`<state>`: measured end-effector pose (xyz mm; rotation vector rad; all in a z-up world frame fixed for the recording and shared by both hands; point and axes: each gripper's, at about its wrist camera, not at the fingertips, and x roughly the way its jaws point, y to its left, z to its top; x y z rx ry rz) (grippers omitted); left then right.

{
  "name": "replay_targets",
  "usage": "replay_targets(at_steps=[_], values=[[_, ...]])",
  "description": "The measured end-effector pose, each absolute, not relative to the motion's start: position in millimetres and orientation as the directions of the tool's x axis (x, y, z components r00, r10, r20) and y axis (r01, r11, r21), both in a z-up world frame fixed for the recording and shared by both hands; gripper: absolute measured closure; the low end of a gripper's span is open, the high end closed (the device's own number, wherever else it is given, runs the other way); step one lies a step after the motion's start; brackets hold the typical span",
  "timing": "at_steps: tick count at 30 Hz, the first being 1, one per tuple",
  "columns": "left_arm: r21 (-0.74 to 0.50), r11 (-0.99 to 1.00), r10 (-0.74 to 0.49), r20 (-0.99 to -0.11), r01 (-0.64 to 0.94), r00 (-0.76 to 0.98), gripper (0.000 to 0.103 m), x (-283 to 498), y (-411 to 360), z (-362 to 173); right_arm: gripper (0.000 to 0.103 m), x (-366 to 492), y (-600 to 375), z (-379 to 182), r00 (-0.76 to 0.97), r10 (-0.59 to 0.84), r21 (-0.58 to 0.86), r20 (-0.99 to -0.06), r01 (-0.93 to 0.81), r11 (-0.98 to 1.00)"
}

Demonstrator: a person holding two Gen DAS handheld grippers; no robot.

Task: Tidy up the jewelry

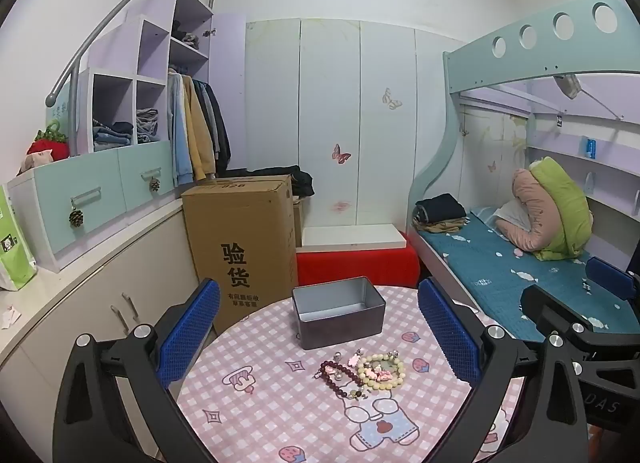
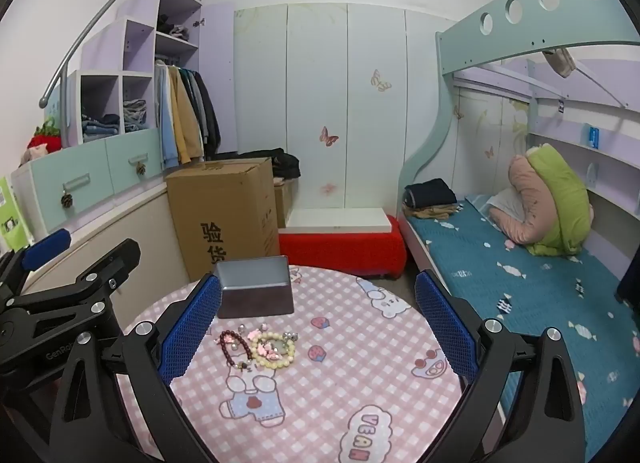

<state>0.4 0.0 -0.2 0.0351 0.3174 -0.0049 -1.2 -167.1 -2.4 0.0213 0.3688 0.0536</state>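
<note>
An open, empty metal tin (image 1: 338,313) stands on the round table with a pink checked cloth (image 1: 256,415). In front of it lies a heap of jewelry: a dark red bead bracelet (image 1: 340,377), a cream bead bracelet (image 1: 380,373) with pink charms, and small silver beads. My left gripper (image 1: 320,339) is open and empty, above the table, its fingers either side of the tin and jewelry. My right gripper (image 2: 320,327) is open and empty; the tin (image 2: 256,289), dark bracelet (image 2: 236,347) and cream bracelet (image 2: 276,349) lie left of its middle.
A tall cardboard box (image 1: 244,239) stands behind the table at left, a red bench (image 1: 356,263) with a white board behind, a bed with blue sheet (image 1: 520,279) at right. The right gripper (image 1: 576,327) shows at right in the left wrist view; the left gripper (image 2: 60,295) at left in the right wrist view.
</note>
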Motion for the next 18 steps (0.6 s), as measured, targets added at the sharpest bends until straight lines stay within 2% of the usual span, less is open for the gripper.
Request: replay_targets(at_steps=[18], values=[[0.035, 0.999, -0.001, -0.309, 0.013, 0.951, 0.007, 0.0, 0.2, -0.1, 0.009, -1.0, -166.6, -1.9, 0.929, 0.058, 0.034, -0.367, -0.049, 0.998]])
